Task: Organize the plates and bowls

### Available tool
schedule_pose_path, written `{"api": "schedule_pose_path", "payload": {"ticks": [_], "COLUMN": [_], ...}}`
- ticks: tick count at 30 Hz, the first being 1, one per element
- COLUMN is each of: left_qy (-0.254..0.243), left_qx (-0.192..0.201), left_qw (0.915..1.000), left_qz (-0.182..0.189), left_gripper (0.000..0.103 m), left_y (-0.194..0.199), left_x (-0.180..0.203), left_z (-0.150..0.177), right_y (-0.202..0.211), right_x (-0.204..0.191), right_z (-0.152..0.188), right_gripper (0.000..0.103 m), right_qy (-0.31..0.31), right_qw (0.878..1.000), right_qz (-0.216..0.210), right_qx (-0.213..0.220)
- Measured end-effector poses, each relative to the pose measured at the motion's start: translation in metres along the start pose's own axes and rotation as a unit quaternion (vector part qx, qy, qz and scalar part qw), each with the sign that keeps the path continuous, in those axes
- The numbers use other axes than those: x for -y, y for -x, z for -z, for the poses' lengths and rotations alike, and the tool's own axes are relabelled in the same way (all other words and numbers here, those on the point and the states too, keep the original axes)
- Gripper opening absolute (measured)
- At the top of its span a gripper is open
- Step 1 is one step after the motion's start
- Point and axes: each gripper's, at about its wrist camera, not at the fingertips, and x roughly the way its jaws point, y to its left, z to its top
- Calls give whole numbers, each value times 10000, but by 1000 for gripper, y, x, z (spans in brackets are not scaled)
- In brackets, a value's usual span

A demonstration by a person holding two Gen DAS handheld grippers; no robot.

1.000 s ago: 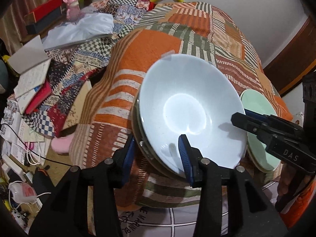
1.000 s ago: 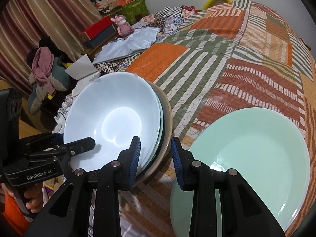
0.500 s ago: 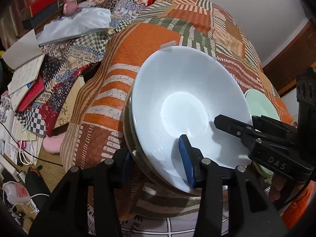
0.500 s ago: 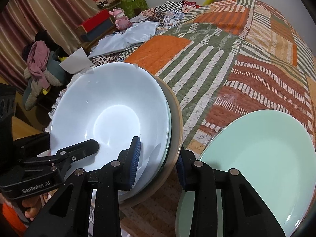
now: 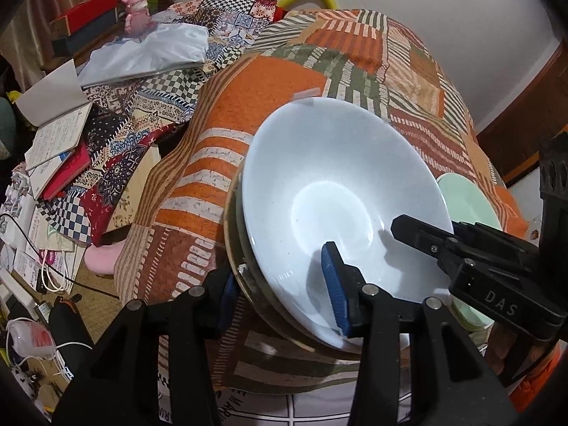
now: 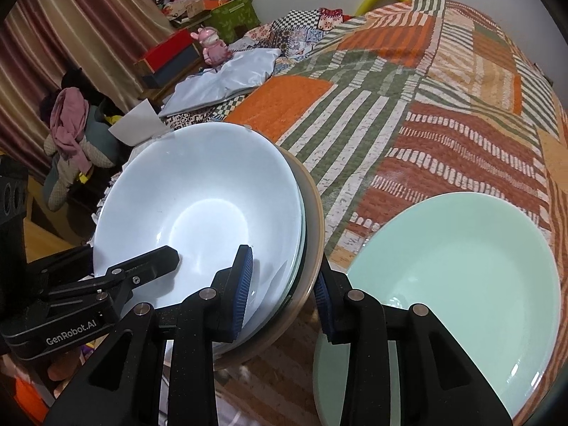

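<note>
A stack of bowls, with a white bowl (image 5: pixel 340 191) on top and a beige one (image 6: pixel 314 220) outermost, sits tilted at the near edge of the patchwork quilt. My left gripper (image 5: pixel 280 287) straddles the stack's near-left rim, one finger inside the white bowl, one outside. My right gripper (image 6: pixel 284 284) straddles the stack's right rim the same way; the white bowl (image 6: pixel 198 213) fills its left side. Both sets of jaws look closed on the stack. A mint green plate (image 6: pixel 458 284) lies to the right; it also shows in the left wrist view (image 5: pixel 465 198).
The quilt (image 6: pixel 443 106) covers a mounded surface that falls away at the left. Books, papers and cables (image 5: pixel 53 163) lie on the floor to the left. A pink toy (image 6: pixel 213 48) and boxes stand at the back.
Both grippers have slid further onto the bowl stack's rim from each side, and their jaws have closed in on it. The stack looks more tilted and closer to both cameras.
</note>
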Motion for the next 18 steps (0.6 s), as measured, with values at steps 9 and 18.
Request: {"api": "schedule_pose_path", "payload": {"ticks": [9, 18], "left_qy": [-135, -351], "left_qx": [284, 505], "left_qw": [9995, 9979], "left_qz": [65, 179], "left_gripper": [44, 44], "left_y": [22, 40], "left_x": [22, 52], "left_z": [-3, -6], "right_y": [33, 63], "right_x": [8, 24], "right_z": [-2, 3], "right_gripper": [31, 31], "right_qy": [-50, -167], "right_qw": [9991, 9970], "right_qz": [7, 102], "right_qx": [411, 754]}}
